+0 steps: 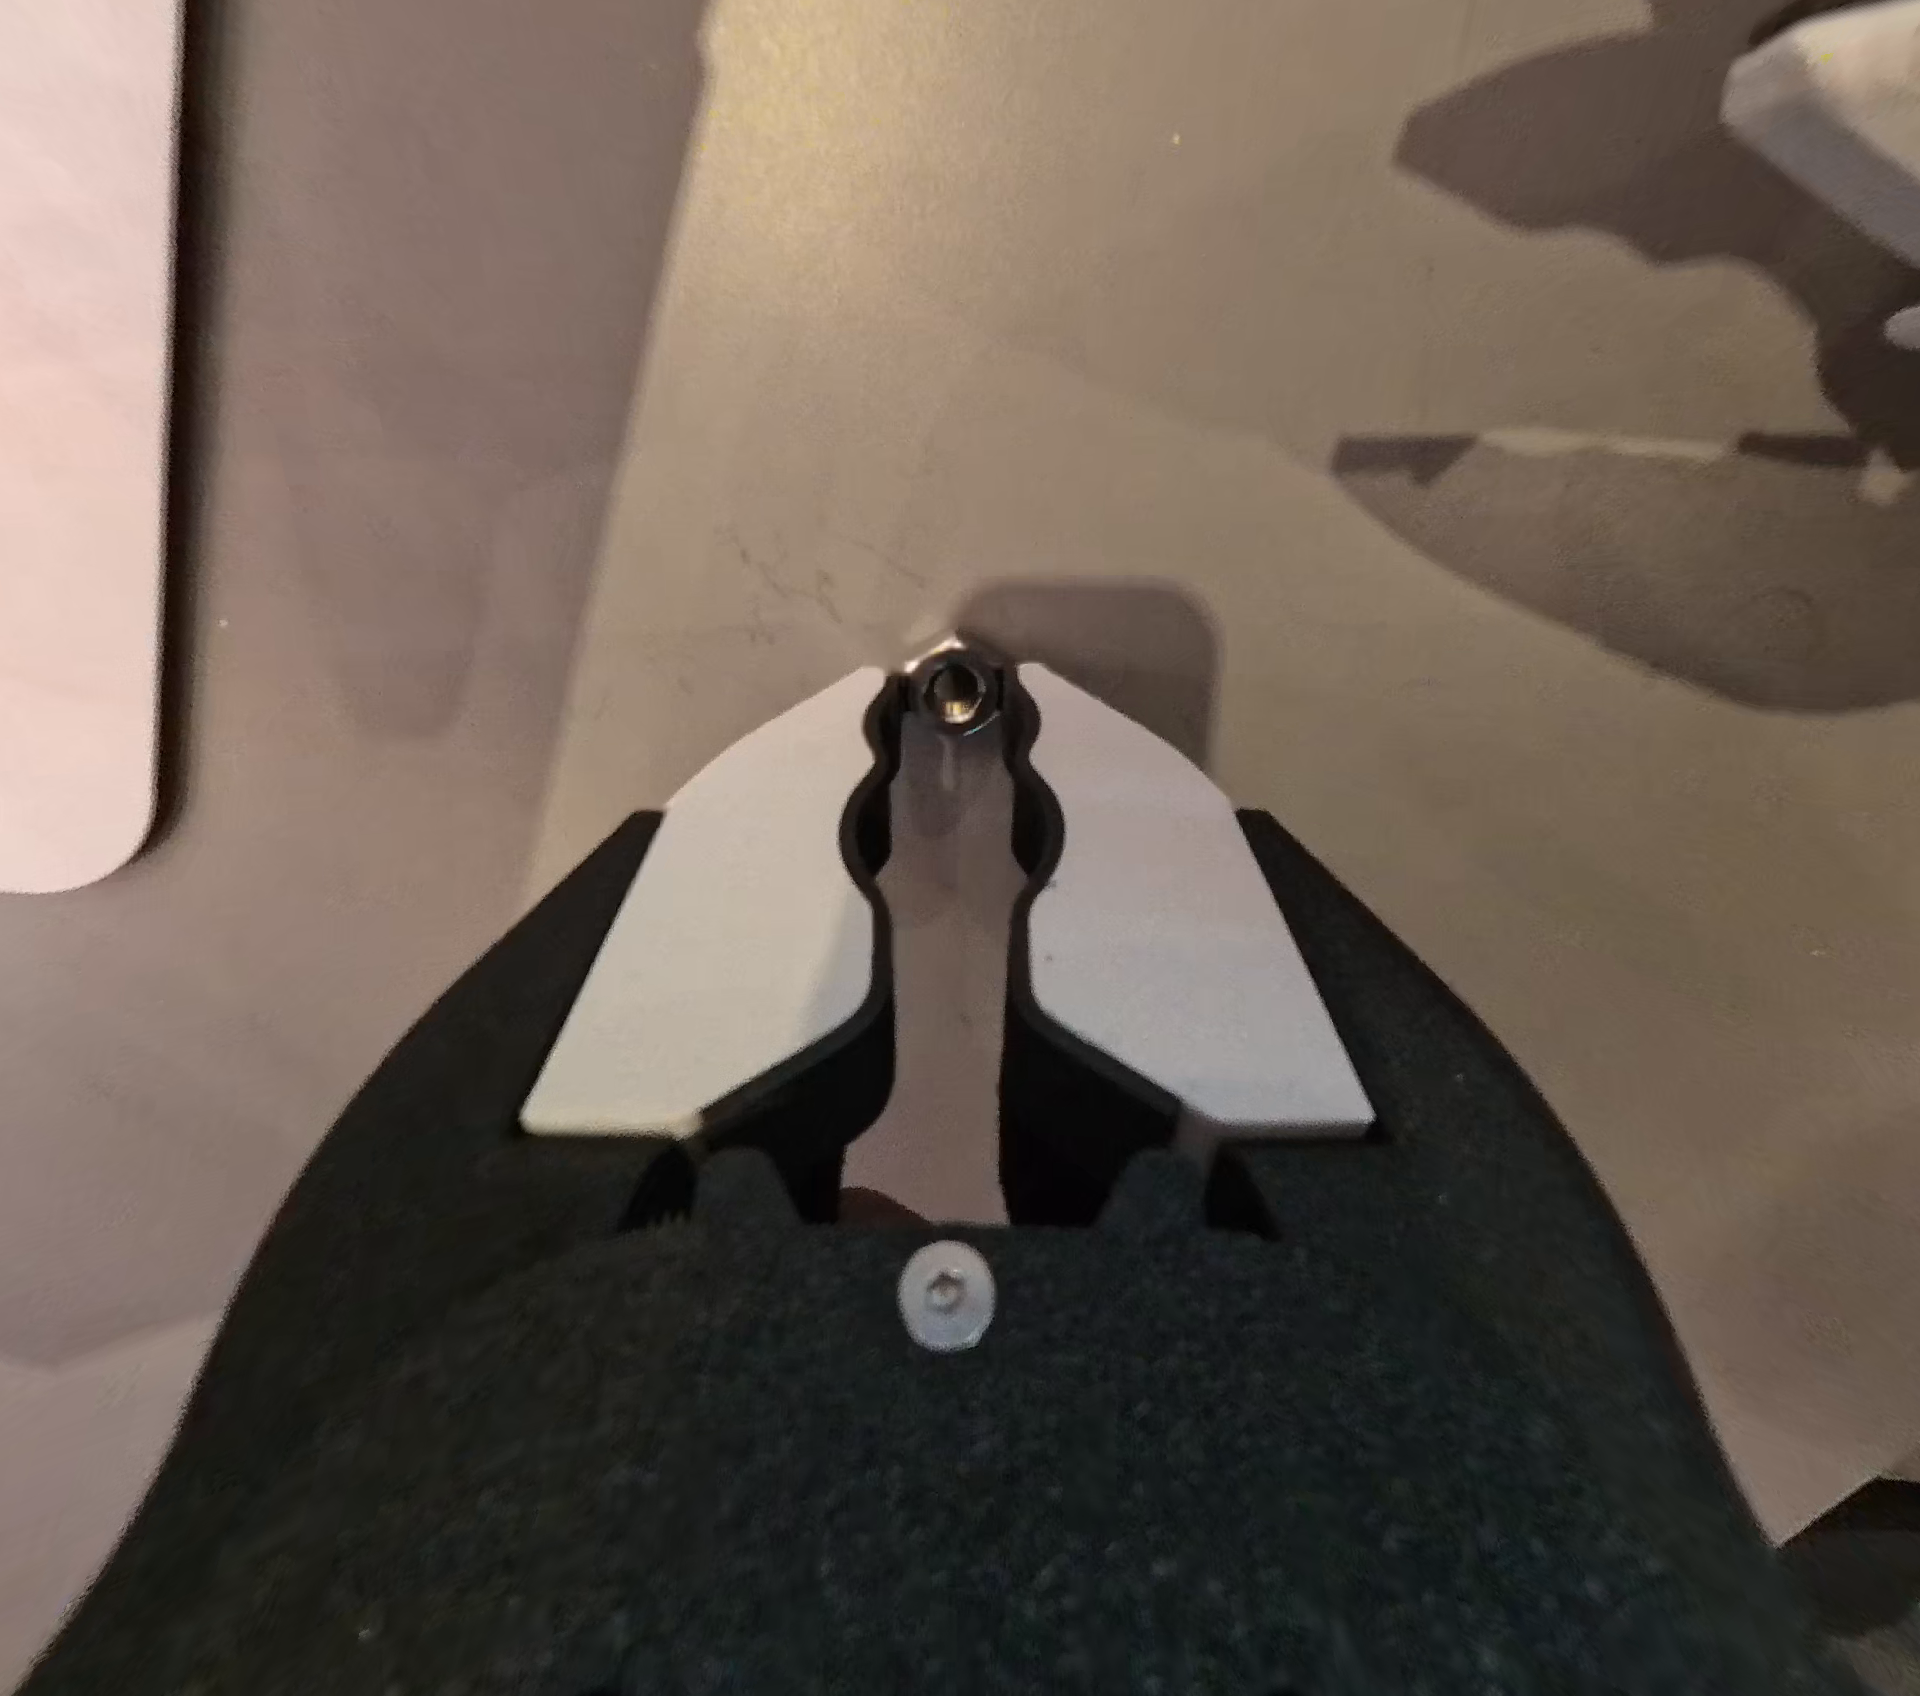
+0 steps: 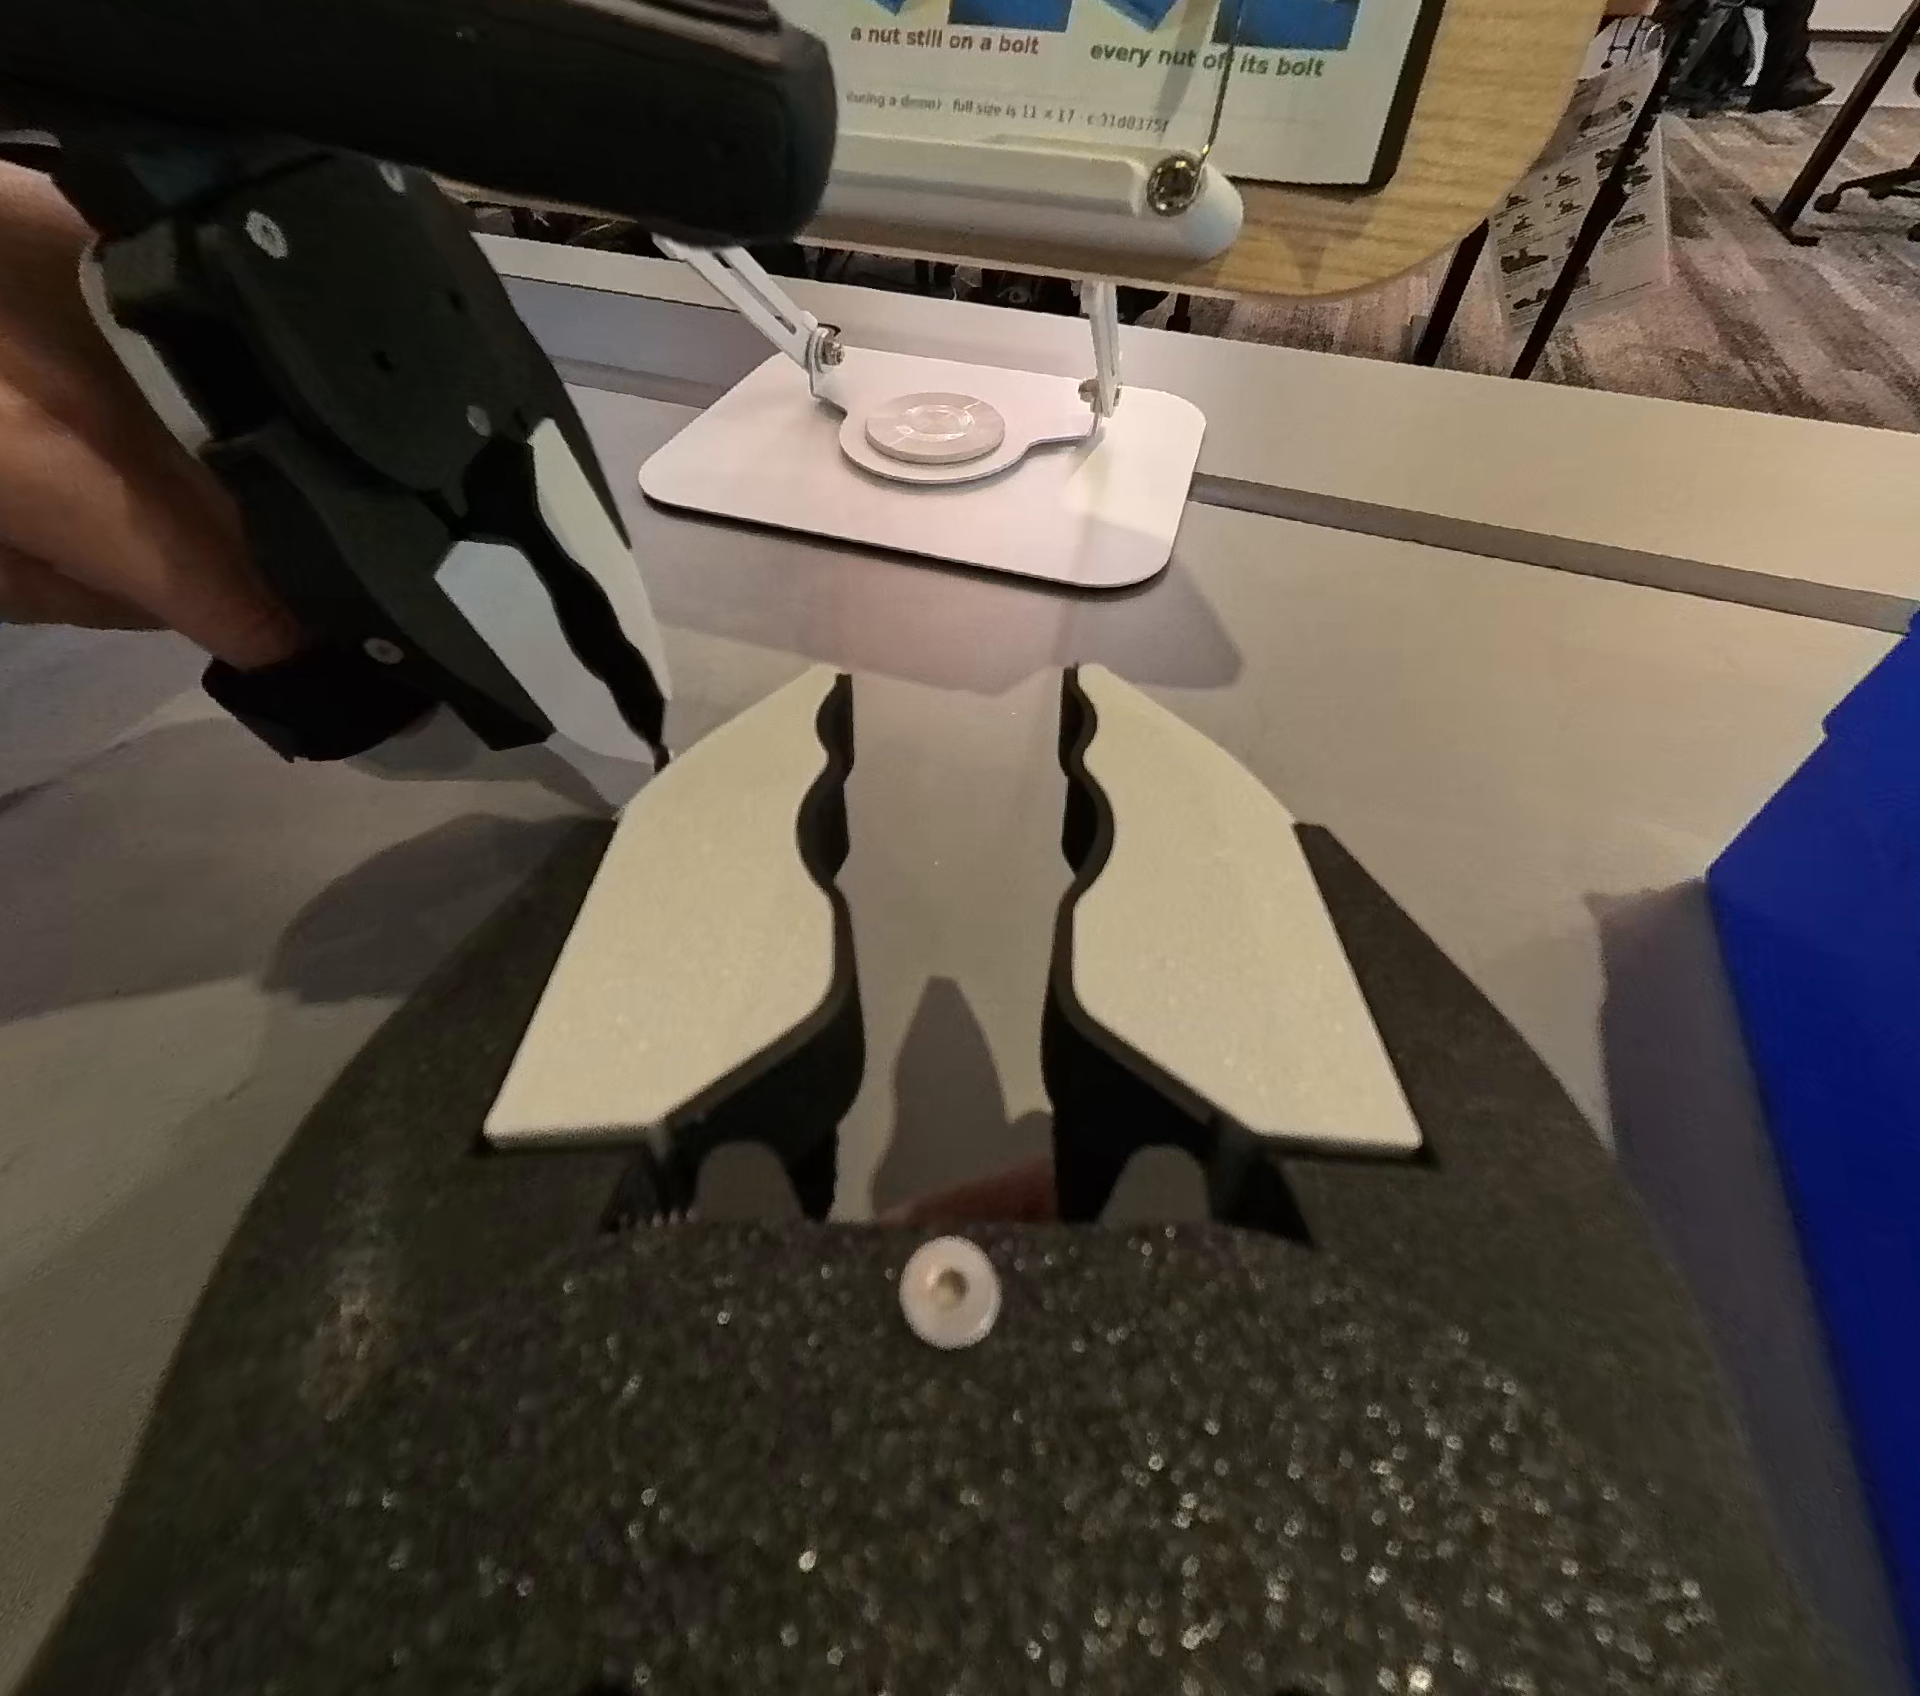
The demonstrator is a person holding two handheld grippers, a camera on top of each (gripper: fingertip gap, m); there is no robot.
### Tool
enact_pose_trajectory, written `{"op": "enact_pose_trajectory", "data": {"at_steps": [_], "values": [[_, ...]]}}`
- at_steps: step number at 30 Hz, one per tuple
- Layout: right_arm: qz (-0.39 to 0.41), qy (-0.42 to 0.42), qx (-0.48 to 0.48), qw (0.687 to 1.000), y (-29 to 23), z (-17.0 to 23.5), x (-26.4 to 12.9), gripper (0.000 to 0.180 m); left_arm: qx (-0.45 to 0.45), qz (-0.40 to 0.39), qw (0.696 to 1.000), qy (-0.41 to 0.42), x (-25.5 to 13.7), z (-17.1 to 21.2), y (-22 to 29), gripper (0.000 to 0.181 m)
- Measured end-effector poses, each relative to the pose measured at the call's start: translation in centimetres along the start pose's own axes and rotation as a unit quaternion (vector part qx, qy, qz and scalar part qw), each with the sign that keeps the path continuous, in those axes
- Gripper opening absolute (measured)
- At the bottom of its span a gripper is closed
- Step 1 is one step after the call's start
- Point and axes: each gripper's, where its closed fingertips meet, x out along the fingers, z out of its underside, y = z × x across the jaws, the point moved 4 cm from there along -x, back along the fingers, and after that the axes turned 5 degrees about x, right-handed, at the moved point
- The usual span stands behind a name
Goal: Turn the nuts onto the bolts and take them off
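— Where's the nut?
— Pinched at the tips of the left gripper, fingers clenched on it, pointing down just above the grey tabletop.
— And the right gripper?
— Fingers spread apart, nothing between them, facing the white stand base near the tabletop's far edge.

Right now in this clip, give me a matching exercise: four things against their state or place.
Things:
1. left gripper
2. right gripper
3. stand base
4. blue bin

States or places:
A. at the right edge of the right wrist view
B. open, nothing between its fingers
C. flat on the table, beyond the right gripper
D. shut on a nut

Pairs: 1-D, 2-B, 3-C, 4-A
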Motion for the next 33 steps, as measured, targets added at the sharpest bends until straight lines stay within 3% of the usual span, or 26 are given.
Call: {"op": "enact_pose_trajectory", "data": {"at_steps": [4, 9, 12, 15, 17, 21, 26, 33], "values": [[-0.001, -0.004, -0.002, 1.000, -0.1, 0.0, 0.1, 0.038, -0.001, -0.009, 1.000, 0.022, -1.8, 0.4, 0.5, 0.029], [0.000, 0.001, -0.008, 1.000, -0.2, 0.0, 0.0, 0.038, -0.006, -0.085, 0.987, 0.136, -8.3, 1.0, 1.8, 0.035], [0.000, -0.002, -0.010, 1.000, -0.2, 0.0, 0.1, 0.038, -0.063, -0.210, 0.955, 0.198, -13.5, 3.2, 2.4, 0.034], [0.001, -0.001, -0.012, 1.000, -0.2, 0.0, 0.0, 0.038, -0.108, -0.331, 0.907, 0.236, -18.7, 7.7, 3.4, 0.032], [0.002, 0.003, -0.013, 1.000, -0.3, 0.0, -0.1, 0.037, -0.139, -0.371, 0.883, 0.254, -21.3, 11.5, 4.1, 0.032], [0.003, 0.005, -0.018, 1.000, -0.4, 0.0, -0.3, 0.037, -0.214, -0.338, 0.869, 0.292, -23.7, 19.5, 5.5, 0.037], [0.004, 0.013, -0.010, 1.000, -0.3, -0.1, -0.5, 0.036, -0.266, -0.279, 0.878, 0.284, -22.6, 28.3, 7.1, 0.048], [-0.009, -0.006, -0.026, 1.000, -0.8, 0.2, -0.1, 0.038, -0.258, -0.227, 0.922, 0.180, -21.2, 31.3, 1.4, 0.048]]}}
